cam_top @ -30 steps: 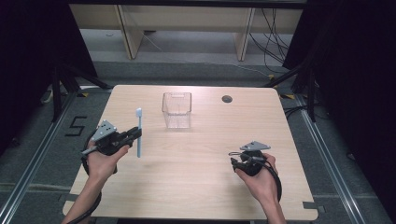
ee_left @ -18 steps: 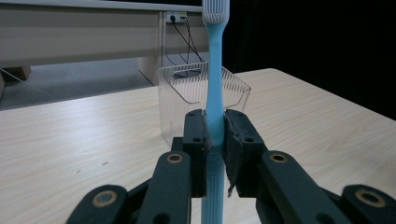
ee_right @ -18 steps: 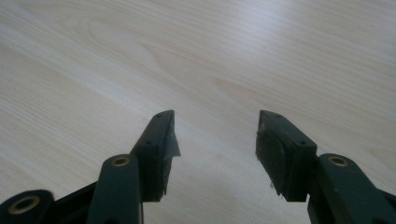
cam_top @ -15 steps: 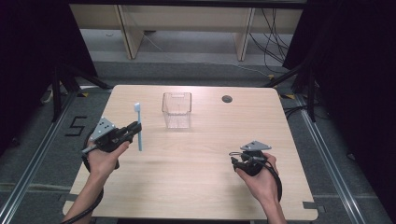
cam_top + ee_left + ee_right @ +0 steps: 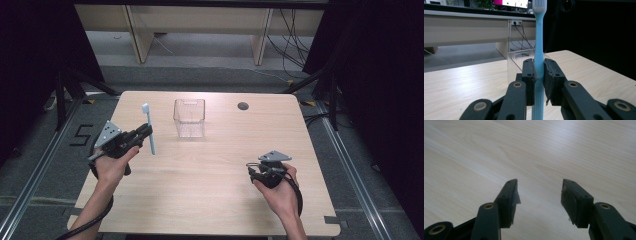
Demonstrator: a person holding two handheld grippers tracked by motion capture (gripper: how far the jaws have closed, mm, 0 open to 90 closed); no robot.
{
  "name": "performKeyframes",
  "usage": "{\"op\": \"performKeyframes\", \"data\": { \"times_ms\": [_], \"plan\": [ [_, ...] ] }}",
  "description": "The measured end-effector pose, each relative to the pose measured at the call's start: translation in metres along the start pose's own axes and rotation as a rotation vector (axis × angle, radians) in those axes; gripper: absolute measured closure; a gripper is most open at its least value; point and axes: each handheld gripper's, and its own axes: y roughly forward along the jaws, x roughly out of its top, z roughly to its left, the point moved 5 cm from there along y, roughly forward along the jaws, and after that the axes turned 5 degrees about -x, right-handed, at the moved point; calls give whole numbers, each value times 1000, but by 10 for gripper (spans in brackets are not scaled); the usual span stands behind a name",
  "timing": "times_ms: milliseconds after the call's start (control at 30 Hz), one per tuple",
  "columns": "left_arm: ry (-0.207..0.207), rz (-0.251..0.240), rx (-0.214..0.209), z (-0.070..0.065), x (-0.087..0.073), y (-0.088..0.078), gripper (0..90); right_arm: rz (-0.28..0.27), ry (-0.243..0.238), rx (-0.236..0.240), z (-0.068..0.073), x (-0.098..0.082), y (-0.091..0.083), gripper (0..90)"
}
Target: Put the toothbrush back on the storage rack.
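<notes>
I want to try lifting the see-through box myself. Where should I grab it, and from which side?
Grab the clear box by one thin upright wall near the top rim, coming straight down from above. It stands open side up on the table, so one jaw can slip inside and one outside. The open right gripper is free; the left gripper holds the toothbrush.

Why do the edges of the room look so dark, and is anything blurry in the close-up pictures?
High view: light falls on the table, its surroundings stay black. Left gripper view: the toothbrush is fairly sharp, the desk behind soft. Right gripper view: a pale sheen streaks the wood, and the near jaws look slightly soft.
</notes>
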Motion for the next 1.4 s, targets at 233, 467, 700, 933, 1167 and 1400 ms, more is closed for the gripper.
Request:
{"op": "performKeyframes", "data": {
  "times_ms": [233, 467, 700, 933, 1167, 1400],
  "plan": [
    [19, -20, -8, -1, 4, 4, 786, -8, -10, 0, -1, 0, 1, 480],
    [33, -50, -40, -4, 9, 9, 786, -9, -40, 5, -2, 0, 2, 480],
    [36, -63, -47, -3, 11, 15, 786, -14, -19, -2, -1, 0, 1, 479],
    [50, -76, -55, -1, 15, 19, 786, -18, -6, -4, -1, 0, 1, 479],
    [59, -86, -59, 1, 20, 24, 786, -24, -18, -8, -2, 0, 2, 480],
    [65, -101, -70, 0, 27, 28, 787, -40, -49, -6, -6, 0, 4, 478]
  ]
}}
